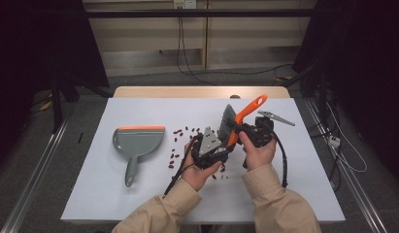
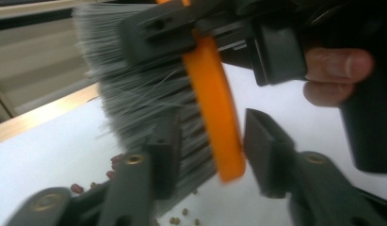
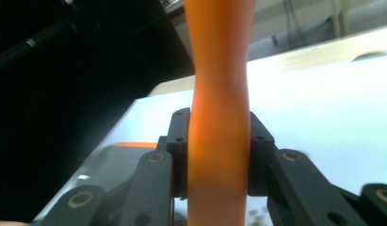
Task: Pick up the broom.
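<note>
- The hand brush with grey bristles and an orange plastic handle (image 1: 236, 121) is held in the air above the middle of the white worktop (image 1: 294, 194), between the two tools, its handle slanting up and to the right in the high view.
- The right tool (image 3: 218, 155) is clamped on the orange handle: in the right gripper view both black pads press against the handle's sides, and the handle rises straight up between them.
- In the high view the right tool (image 1: 253, 133) sits just right of the brush, with the person's right hand (image 1: 257, 150) wrapped around it.
- The left tool (image 2: 207, 155) has its jaws spread around the brush head; in the left gripper view one pad lies against the bristles while the other stands a little apart from the orange edge, so it is not pressing on the brush.
- In the high view the left tool (image 1: 211, 143) is just left of and below the brush, held in the left hand (image 1: 199, 170).
- Small dark red beans (image 1: 180, 143) lie scattered on the worktop left of the hands, and a few more near the left hand.
- A grey plastic dustpan with an orange lip (image 1: 136, 143) rests flat on the worktop well left of the beans, its handle pointing toward the person.
</note>
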Action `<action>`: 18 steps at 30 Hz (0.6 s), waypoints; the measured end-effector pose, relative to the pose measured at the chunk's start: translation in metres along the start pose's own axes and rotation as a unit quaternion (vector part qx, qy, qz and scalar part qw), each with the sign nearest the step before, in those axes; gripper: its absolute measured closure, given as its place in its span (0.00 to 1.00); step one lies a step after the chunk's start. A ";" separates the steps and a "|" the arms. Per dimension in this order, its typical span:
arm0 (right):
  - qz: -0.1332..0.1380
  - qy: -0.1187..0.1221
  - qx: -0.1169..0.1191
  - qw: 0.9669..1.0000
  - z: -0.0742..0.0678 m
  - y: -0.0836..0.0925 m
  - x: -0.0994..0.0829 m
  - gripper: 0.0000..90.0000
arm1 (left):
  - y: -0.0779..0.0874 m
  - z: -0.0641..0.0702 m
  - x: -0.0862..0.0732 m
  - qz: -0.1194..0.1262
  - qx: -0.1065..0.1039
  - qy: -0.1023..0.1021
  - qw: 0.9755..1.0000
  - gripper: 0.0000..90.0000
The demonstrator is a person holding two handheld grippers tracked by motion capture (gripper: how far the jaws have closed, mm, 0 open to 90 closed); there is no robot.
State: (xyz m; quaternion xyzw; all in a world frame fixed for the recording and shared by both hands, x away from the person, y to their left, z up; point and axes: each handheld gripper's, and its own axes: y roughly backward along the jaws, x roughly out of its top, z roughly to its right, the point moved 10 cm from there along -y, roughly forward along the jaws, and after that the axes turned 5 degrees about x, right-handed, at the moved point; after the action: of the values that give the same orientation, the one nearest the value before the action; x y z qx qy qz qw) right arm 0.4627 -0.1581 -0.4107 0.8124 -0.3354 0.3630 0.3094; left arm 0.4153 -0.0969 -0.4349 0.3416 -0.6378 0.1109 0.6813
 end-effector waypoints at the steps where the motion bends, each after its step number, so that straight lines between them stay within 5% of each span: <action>1: 0.001 0.002 -0.002 1.000 0.006 0.003 0.003 0.78 | 0.002 -0.003 0.000 -0.001 -0.001 0.002 1.000 0.56; 8: -0.034 0.056 -0.016 0.998 0.018 0.011 0.003 0.78 | 0.019 -0.023 -0.005 -0.019 -0.021 0.039 0.999 0.43; 18: -0.075 0.117 -0.037 0.990 0.029 0.021 0.002 0.78 | 0.044 -0.045 -0.013 -0.034 -0.020 0.046 0.998 0.23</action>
State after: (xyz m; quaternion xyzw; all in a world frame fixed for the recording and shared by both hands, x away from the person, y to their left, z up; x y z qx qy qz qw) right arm 0.4585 -0.1928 -0.4200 0.7754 -0.2483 0.4183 0.4027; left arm 0.4234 -0.0335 -0.4308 0.3440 -0.5959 0.0904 0.7200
